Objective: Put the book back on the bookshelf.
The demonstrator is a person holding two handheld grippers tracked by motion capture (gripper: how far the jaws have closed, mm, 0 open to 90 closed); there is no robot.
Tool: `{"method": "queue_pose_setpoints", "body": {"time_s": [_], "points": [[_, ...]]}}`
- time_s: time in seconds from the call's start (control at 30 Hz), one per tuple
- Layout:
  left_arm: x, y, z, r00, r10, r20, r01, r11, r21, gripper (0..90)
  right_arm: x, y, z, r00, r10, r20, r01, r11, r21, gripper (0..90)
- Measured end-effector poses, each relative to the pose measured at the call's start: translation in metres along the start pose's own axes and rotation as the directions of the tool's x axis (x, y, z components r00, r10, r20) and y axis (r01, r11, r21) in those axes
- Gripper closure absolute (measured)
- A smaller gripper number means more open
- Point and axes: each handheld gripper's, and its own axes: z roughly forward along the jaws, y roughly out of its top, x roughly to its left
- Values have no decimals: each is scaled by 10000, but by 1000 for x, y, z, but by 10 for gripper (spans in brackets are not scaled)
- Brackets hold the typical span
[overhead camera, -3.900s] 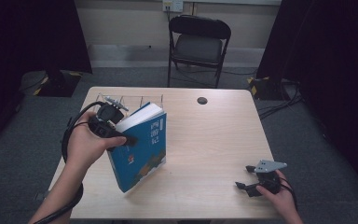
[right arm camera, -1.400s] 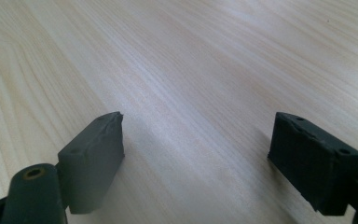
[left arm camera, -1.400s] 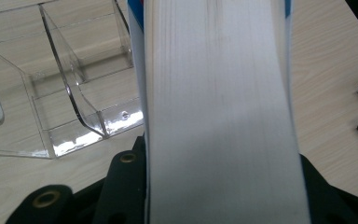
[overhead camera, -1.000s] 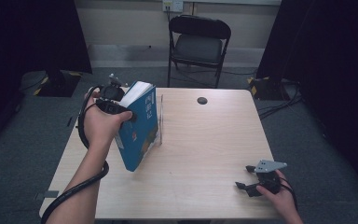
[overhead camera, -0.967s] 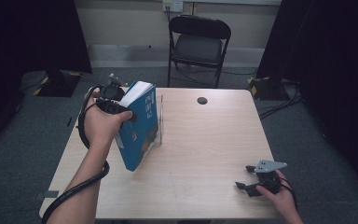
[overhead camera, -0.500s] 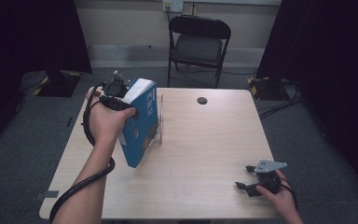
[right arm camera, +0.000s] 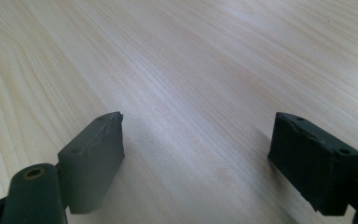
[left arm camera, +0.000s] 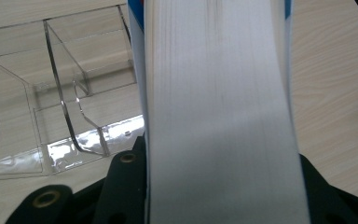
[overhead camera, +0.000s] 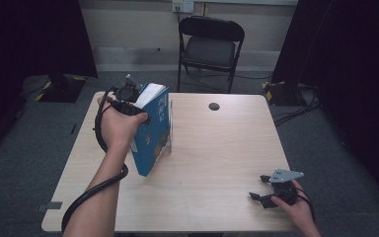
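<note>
One blue book (overhead camera: 153,133) stands tilted over the left half of the table (overhead camera: 217,163), long axis running from its upper end at the far side down toward the person, lower corner near the tabletop, white page edge (left arm camera: 219,116) facing the left gripper's camera. One clear acrylic rack (left arm camera: 70,107) with upright dividers stands just beside it. The left gripper (overhead camera: 128,101) is clamped on the book's upper end, jaws either side of the page block. The right gripper (overhead camera: 269,190), jaws wide apart and holding nothing, rests low at the table's near right, well apart from the book. One black folding chair (overhead camera: 209,47) stands beyond the table.
</note>
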Motion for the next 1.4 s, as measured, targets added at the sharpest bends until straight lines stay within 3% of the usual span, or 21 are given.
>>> {"method": "queue_pose_setpoints", "body": {"time_s": [0.33, 0.47, 1.3, 1.4], "points": [[-3, 6, 7, 9994, -11, -332, 12, 10000, 38, 619, 0, 0, 0, 10000, 10, -3, -10, 10000, 4, 168], [0, 9, 8, 9986, -216, -492, 221, 9997, 91, 619, 0, 0, 0, 10000, 1, 0, -1, 10000, 0, 168], [-3, 16, 20, 9942, -708, -807, 693, 9974, -213, 619, 0, 0, 0, 10000, -4, -14, 4, 10000, 2, 168], [-5, 17, 22, 9943, -625, -866, 604, 9978, -269, 619, 0, 0, 0, 10000, -23, -10, 23, 10000, 0, 167]]}}
